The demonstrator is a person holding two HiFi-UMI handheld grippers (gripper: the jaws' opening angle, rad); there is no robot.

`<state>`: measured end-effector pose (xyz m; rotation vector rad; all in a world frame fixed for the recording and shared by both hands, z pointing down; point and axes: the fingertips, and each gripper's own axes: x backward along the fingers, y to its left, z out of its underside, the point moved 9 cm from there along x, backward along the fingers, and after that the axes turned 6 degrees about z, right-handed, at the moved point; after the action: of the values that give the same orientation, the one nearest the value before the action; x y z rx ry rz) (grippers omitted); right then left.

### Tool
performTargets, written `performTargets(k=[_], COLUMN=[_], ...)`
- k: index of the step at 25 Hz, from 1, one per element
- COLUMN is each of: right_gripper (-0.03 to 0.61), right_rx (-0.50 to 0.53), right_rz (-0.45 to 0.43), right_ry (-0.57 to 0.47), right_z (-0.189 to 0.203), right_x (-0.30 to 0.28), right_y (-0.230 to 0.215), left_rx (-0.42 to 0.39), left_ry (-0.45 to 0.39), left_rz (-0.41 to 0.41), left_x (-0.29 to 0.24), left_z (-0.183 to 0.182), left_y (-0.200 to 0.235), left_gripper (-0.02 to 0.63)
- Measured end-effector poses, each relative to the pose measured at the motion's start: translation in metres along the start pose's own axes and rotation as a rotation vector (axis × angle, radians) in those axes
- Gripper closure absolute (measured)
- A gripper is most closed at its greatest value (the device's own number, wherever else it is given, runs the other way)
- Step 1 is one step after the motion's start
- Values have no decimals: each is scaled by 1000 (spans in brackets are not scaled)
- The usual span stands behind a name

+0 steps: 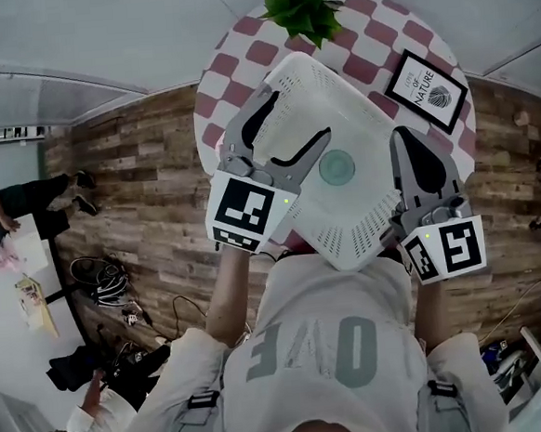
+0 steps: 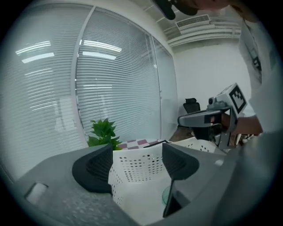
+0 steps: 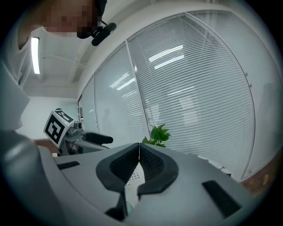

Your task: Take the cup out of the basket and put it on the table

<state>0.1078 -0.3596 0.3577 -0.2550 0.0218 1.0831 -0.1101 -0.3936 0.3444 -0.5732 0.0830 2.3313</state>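
Observation:
A white perforated basket stands on the round checkered table. A pale green cup sits inside it, seen from above. My left gripper hangs over the basket's left side, jaws open. In the left gripper view the basket's corner lies between the open pads of the left gripper without touching them, and the cup's edge shows below. My right gripper is at the basket's right rim. Its jaws are shut tip to tip, with the basket visible behind them.
A green plant stands at the table's far edge and a framed picture lies at the right. Around the table is wooden floor. A person and cables are off to the left. Window blinds lie beyond.

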Motion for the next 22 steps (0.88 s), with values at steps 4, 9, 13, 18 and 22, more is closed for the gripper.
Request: performTargets(k=[4, 9, 13, 18, 22], right_gripper=[569, 569, 569, 569, 568], right_rx=[-102, -105, -107, -202, -253], right_rz=[-18, -56, -86, -156, -160], right_ry=[-2, -10, -21, -68, -83], right_z=[11, 11, 10, 9, 10], right_x=[-3, -10, -12, -8, -3], right_y=[-6, -8, -9, -17, -23], left_rx=[-12, -81, -195, -281, -295], left_ry=[143, 406, 561, 663, 780], left_rz=[131, 318, 443, 502, 563], left_x=[-26, -62, -91, -110, -123], left_z=[14, 46, 71, 89, 111], left_y=[-14, -35, -46, -45, -49], left_gripper=[279, 279, 279, 280, 281])
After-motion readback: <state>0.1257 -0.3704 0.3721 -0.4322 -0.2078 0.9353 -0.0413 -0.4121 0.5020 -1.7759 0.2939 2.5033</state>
